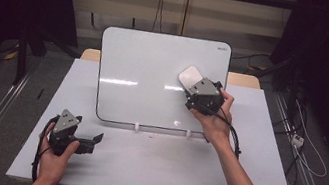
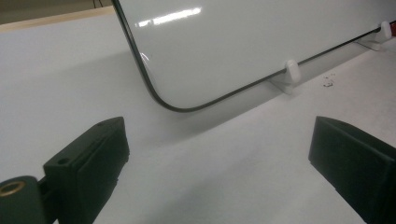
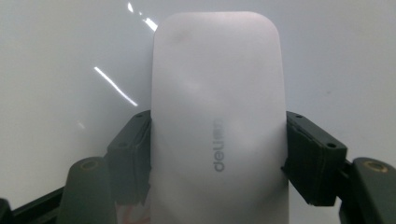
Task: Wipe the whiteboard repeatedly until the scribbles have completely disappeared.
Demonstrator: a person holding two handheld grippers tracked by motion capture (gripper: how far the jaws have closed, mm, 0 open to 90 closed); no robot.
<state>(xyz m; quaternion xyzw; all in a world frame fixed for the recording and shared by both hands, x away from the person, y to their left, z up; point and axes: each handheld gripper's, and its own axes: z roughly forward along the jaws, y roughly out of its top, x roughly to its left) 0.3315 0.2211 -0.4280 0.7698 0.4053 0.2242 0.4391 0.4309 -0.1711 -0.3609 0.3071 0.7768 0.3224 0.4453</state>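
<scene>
So your right claw (image 3: 217,154) is clamped on the eraser (image 3: 217,93), pressed vs the whiteboard (image 1: 146,69) just ahead. Board looks clean already; wiping's nearly done. Left claw (image 2: 219,154) sits wide open, w/ nothing held.

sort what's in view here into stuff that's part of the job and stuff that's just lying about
In the job:
- white eraser, clamped in the right gripper, against the board
- whiteboard, propped on two white clips

Lying about:
- left gripper, jaws open, resting on the table
- small specks on the table by the board's foot
</scene>
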